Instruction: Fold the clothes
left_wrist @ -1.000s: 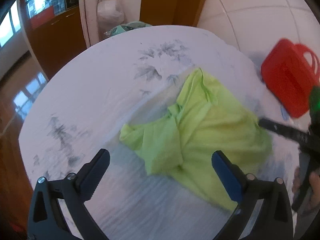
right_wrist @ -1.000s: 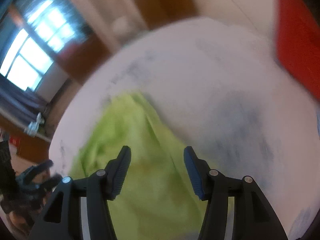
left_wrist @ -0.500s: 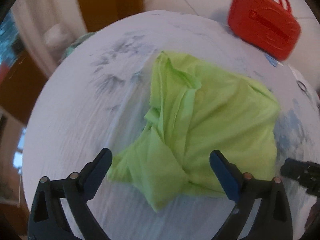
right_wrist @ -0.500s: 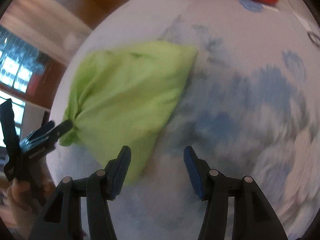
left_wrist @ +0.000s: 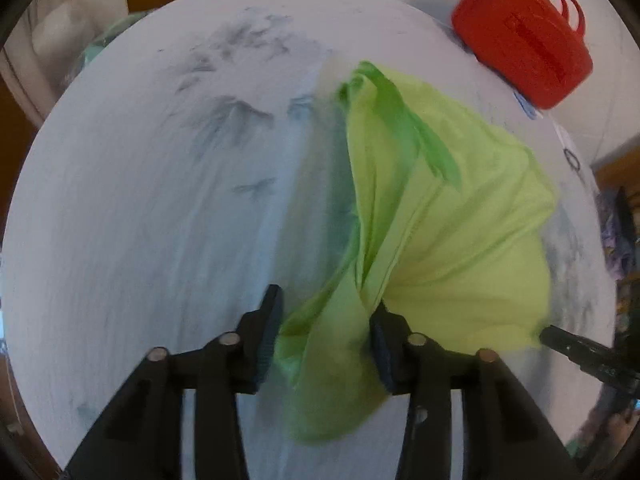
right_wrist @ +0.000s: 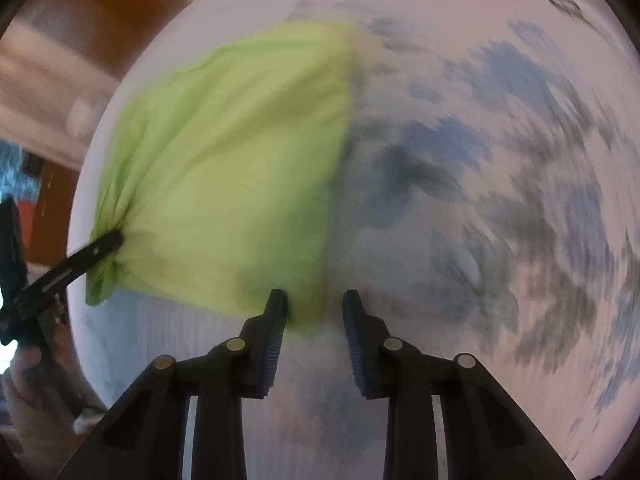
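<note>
While the lime-green garment (left_wrist: 448, 216) lies bunched on the surface (left_wrist: 152, 208), both grippers sit at its near edge. The left gripper (left_wrist: 325, 334) has its jaws partly closed with a gathered wad of cloth between them; the cloth fills the gap and appears pinched, and a loose tail hangs below the jaws. The right gripper (right_wrist: 314, 316) has its jaws narrowly apart, with a corner of the garment (right_wrist: 224, 168) just inside the left jaw; whether that corner is clamped cannot be told through the blur.

Hazards:
- The left gripper holds a thick bunch, probably several layers. A pull from here would likely drag hidden layers along and twist the fold.
- The right-hand hold looks shallow, at the very corner. Tension between the two grippers could slip it free and collapse that edge.
- The dark-green strip (left_wrist: 416, 128), ahead of the left gripper, lies creased across the cloth and could get trapped inside a fold.

Clearances: to the left of the left gripper the surface lies open well out to its rim. Ahead and to its right, a red case (left_wrist: 520, 36) stands at the far rim, apart from the garment. To the right of the right gripper, the patterned surface lies open.
</note>
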`<state>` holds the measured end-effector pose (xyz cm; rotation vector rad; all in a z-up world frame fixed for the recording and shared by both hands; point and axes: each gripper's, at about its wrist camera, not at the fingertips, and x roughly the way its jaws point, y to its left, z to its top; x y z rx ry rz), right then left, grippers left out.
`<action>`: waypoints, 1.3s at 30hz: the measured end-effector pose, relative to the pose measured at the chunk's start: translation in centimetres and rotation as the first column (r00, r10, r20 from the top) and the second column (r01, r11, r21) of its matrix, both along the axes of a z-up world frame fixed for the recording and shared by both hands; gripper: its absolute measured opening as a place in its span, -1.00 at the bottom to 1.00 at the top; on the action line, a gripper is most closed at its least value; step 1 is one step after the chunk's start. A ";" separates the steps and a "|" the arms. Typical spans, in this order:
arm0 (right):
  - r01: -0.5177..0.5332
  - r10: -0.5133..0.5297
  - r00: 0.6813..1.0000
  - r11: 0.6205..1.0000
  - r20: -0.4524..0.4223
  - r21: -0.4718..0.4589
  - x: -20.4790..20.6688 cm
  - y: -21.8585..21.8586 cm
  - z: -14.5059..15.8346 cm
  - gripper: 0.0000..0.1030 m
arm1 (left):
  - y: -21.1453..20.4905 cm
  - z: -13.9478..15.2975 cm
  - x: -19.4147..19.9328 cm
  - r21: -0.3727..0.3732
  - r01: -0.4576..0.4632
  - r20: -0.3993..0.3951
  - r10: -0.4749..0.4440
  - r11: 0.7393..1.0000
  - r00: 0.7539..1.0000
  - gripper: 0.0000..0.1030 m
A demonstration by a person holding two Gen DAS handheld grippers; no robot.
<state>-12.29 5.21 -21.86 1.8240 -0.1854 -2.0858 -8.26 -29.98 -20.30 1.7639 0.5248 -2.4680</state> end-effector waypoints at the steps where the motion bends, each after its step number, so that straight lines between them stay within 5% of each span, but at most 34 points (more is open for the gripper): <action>1: 0.016 -0.016 1.000 1.000 -0.010 -0.006 0.0 0.5 0.5 -0.44 | -0.1 0.7 0.0 -0.003 0.012 -0.008 -0.012 1.000 1.000 -0.10; 3: 0.047 -0.048 0.998 0.999 -0.038 -0.017 -0.2 1.5 1.7 -0.38 | 0.3 3.0 -0.3 -0.004 0.048 -0.063 -0.049 0.999 0.997 -0.03; 7: 0.079 -0.084 0.992 0.996 -0.098 -0.049 -2.2 2.1 3.8 -0.18 | 0.9 4.4 -3.1 -0.015 0.080 -0.120 -0.081 0.997 0.989 0.49; 18: 0.202 -0.215 0.971 0.971 -0.100 -0.129 -11.0 -0.7 3.8 -0.18 | 0.6 1.0 -11.8 -0.036 0.086 -0.140 -0.090 0.996 0.986 0.48; 20: 0.207 -0.217 0.972 0.972 -0.091 -0.112 -12.2 -1.3 3.0 -0.17 | 0.4 0.7 -12.0 -0.059 0.109 -0.156 -0.117 0.992 0.981 0.24; 22: 0.200 -0.208 0.975 0.975 -0.083 -0.096 -13.3 -2.2 1.9 -0.05 | 0.4 0.3 -12.7 -0.121 0.119 -0.155 -0.137 0.986 0.978 -0.51; 25: 0.140 -0.147 0.985 0.986 -0.084 -0.093 -14.0 -3.6 1.1 -0.25 | 0.3 -0.1 -13.8 -0.212 0.133 -0.151 -0.167 0.968 0.974 -0.66; 26: 0.148 -0.156 0.984 0.985 -0.090 -0.083 -14.1 -3.5 1.1 -0.60 | 0.1 0.0 -13.9 -0.217 0.133 -0.154 -0.168 0.967 0.974 -0.66; 30: 0.222 -0.226 0.968 0.974 -0.110 -0.052 -14.8 -2.4 1.1 -0.65 | -1.2 1.6 -13.4 -0.137 0.113 -0.184 -0.138 0.984 0.973 -0.66; 32: 0.244 -0.250 0.961 0.968 -0.115 -0.066 -14.6 -1.7 1.4 -0.58 | -1.9 2.4 -13.1 -0.097 0.104 -0.198 -0.122 0.990 0.973 -0.57; 34: 0.243 -0.251 0.959 0.967 -0.130 -0.076 -13.6 -1.3 2.1 -0.49 | -2.6 3.2 -12.8 -0.056 0.095 -0.211 -0.105 0.994 0.972 0.03; 35: 0.226 -0.236 0.961 0.971 -0.146 -0.077 -12.5 -1.3 2.8 -0.39 | -2.5 3.6 -12.3 -0.054 0.096 -0.209 -0.105 0.994 0.972 0.16; 39: 0.174 -0.185 0.973 0.981 -0.140 -0.091 -8.2 -1.2 4.2 -0.12 | -0.8 3.6 -8.8 -0.110 0.124 -0.181 -0.143 0.986 0.973 0.27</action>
